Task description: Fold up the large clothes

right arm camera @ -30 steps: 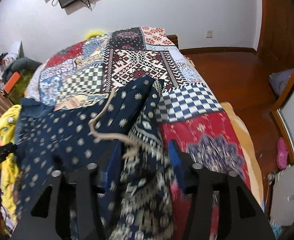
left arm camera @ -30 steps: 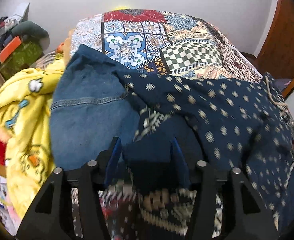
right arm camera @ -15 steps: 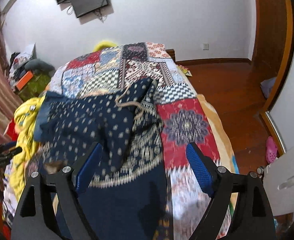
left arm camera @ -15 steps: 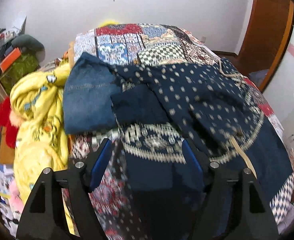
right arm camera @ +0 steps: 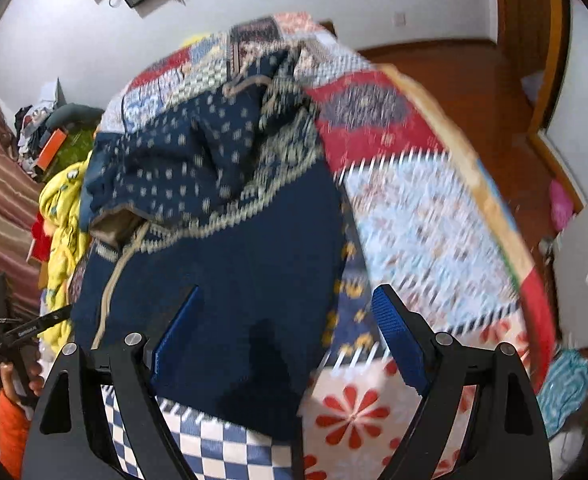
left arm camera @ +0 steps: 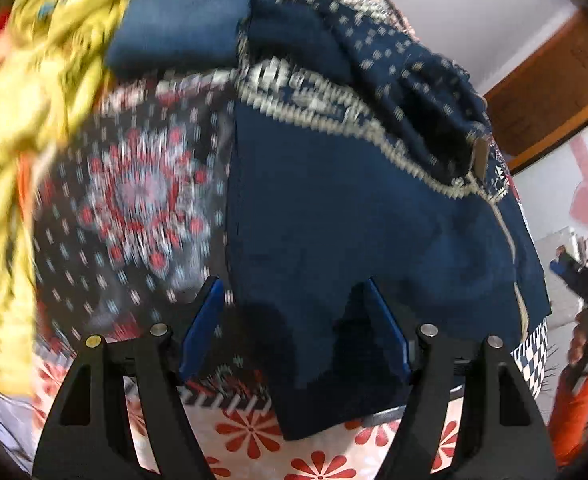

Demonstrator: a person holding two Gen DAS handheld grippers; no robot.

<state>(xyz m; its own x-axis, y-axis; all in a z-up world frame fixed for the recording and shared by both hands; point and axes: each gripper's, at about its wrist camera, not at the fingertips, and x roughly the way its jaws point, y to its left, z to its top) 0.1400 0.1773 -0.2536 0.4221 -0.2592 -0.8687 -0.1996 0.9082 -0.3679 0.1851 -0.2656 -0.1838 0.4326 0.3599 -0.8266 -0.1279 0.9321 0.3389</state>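
Note:
A large navy garment (left arm camera: 333, 208) with a cream patterned band and dotted upper part lies on the patchwork bed; it also shows in the right wrist view (right arm camera: 222, 248). Its plain lower part reaches the near bed edge, the dotted part is bunched on top. My left gripper (left arm camera: 294, 300) is open, fingers either side of the lower hem, holding nothing. My right gripper (right arm camera: 290, 312) is open over the garment's lower right edge, empty. A cream drawstring (right arm camera: 112, 276) trails down the left side.
Blue jeans (left arm camera: 178, 28) and a yellow blanket (left arm camera: 26, 92) lie on the bed's left side. The patchwork quilt (right arm camera: 425, 216) covers the bed. The wooden floor (right arm camera: 465, 76) and a door (left arm camera: 549, 76) are to the right. The other hand-held gripper (left arm camera: 581, 280) shows at right.
Both grippers have opened wide, let the garment go and drawn back and down to the near bed edge. The garment now lies spread with its plain lower part toward me.

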